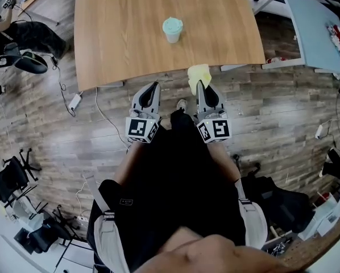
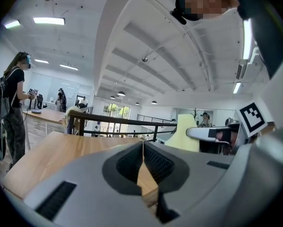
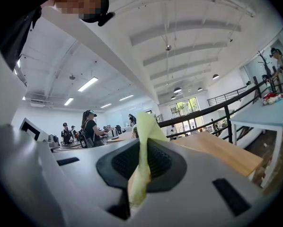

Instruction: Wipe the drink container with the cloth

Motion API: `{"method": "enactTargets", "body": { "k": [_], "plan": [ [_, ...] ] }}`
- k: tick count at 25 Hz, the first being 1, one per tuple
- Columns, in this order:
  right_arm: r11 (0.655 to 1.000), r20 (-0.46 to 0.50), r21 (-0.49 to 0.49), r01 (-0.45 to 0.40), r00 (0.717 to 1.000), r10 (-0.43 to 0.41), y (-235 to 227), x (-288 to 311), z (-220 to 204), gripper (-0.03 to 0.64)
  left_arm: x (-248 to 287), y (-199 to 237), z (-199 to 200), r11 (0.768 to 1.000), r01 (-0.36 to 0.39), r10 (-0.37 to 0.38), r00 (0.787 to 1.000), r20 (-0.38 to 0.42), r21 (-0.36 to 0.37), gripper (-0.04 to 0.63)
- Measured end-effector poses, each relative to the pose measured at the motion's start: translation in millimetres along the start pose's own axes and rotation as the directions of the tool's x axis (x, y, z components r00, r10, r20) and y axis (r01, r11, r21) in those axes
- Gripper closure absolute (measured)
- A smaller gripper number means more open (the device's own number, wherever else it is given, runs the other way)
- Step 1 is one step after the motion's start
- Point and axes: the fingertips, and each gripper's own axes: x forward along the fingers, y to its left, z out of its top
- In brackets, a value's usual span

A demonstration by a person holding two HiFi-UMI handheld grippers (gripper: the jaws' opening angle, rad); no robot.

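Nearest: both grippers are held close in front of the person's black clothing (image 1: 175, 175), over the wood-plank floor (image 1: 272, 118), short of the table.

Left gripper (image 1: 153, 86): its own view shows the jaws pressed together with nothing between them (image 2: 142, 148).

Right gripper (image 1: 200, 84): jaws clamped on a pale yellow soft cloth (image 3: 144, 141). A fold stands up above the tips and a tail hangs below. In the head view the cloth (image 1: 198, 73) reaches the near edge of the light wooden table (image 1: 119, 44).

Farther: a small white drink container with a mint-green lid (image 1: 172, 29) stands upright near the table's middle, well apart from both grippers.

Key relation: the container lies straight ahead, between the lines of the two grippers. Its long axis is vertical. Neither gripper is clearly nearer.

Judgement: wiping not yet begun. The cloth-bearing right gripper needs to go forward and slightly left to meet the container's side. The free left one could steady it; a light cup may tip under a sideways wipe.
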Motion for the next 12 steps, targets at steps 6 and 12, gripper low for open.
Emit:
{"method": "enactTargets", "body": {
  "k": [6, 12],
  "plan": [
    [1.000, -0.006, 0.007, -0.024, 1.000, 0.024, -19, 20, -3, 0.573, 22, 8, -5, 1.000, -0.026, 0.026, 0.999, -0.021, -0.005, 0.571],
    [1.000, -0.020, 0.012, -0.010, 1.000, 0.011, -29, 31, -6, 0.573, 40, 14, -13, 1.000, -0.014, 0.014, 0.999, -0.043, -0.004, 0.571]
  ]
}}
